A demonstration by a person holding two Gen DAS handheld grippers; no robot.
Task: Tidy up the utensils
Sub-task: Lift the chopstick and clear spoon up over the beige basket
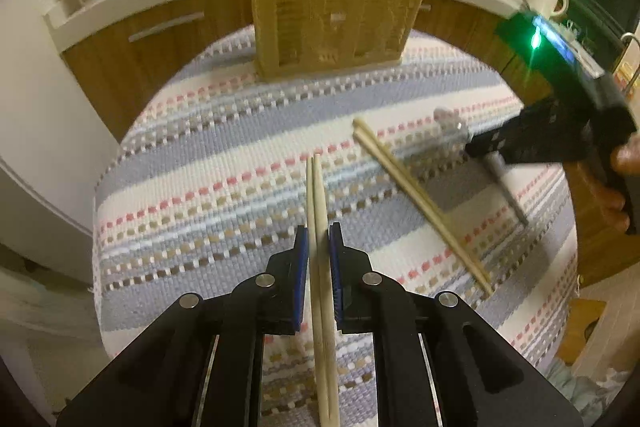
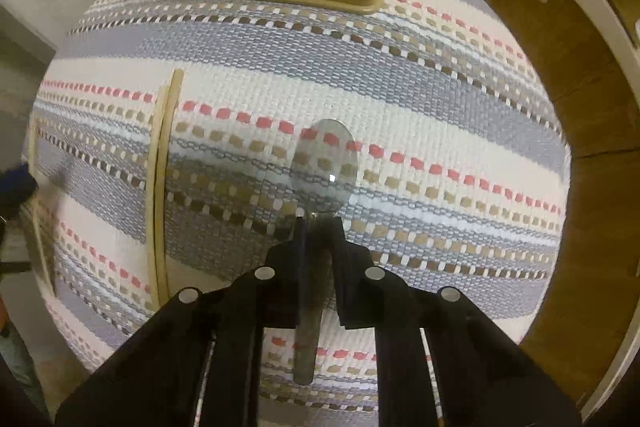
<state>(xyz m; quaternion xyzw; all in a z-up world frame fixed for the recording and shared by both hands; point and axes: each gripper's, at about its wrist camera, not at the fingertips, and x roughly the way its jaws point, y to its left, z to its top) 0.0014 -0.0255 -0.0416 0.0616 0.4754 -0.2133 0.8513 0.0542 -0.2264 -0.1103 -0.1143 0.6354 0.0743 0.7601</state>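
A: Nearest us, our left hand-held gripper is clenched on a chopstick pair; our right hand-held gripper grasps the spoon by its neck, above the striped cloth on the tabletop

B: Between them a second chopstick pair lies loose. Farthest, the slatted holder stands upright; we should tip each utensil vertical above an opening before letting go

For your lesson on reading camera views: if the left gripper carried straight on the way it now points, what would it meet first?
Probably the striped cloth: the left gripper, shut on a pair of chopsticks, points steeply down at it. The chopstick tips would touch first. The slatted basket stands further on; depth is unclear.
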